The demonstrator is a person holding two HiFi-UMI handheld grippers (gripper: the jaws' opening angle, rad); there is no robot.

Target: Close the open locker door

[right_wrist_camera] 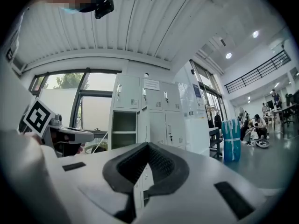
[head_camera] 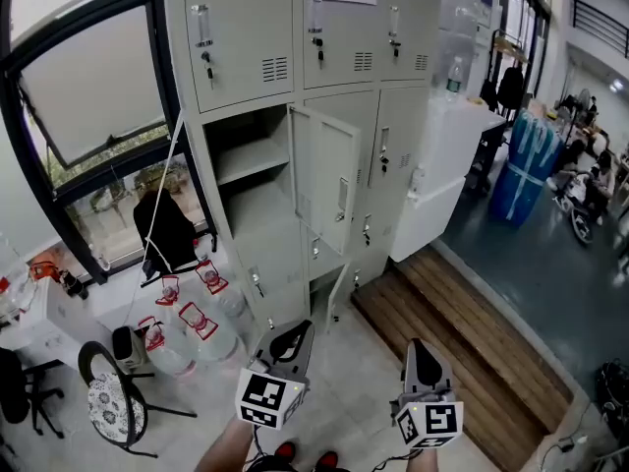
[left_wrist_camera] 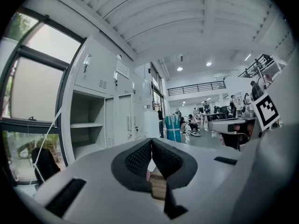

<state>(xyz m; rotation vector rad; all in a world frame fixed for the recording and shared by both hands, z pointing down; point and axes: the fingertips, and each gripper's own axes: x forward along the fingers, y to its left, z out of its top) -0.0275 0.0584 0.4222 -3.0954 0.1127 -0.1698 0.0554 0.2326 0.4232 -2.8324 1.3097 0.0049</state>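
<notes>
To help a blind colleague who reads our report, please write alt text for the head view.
A grey locker bank stands ahead with one middle door swung open, showing a shelf. Low in the picture, the left gripper and right gripper point toward it, both well short of the door.

Floor up front is pale speckled stuff (head_camera: 369,391). A wooden plank platform (head_camera: 472,342) runs along its right side, and there's darker grey floor (head_camera: 536,264) past that. The grey lockers (head_camera: 246,37) stand on the pale part. Left of them, a cluster of big water jugs (head_camera: 208,337) sits on the floor, with a round-seat stool (head_camera: 110,406) nearby. A blue wrapped stack (head_camera: 526,165) stands on the dark bit.
</notes>
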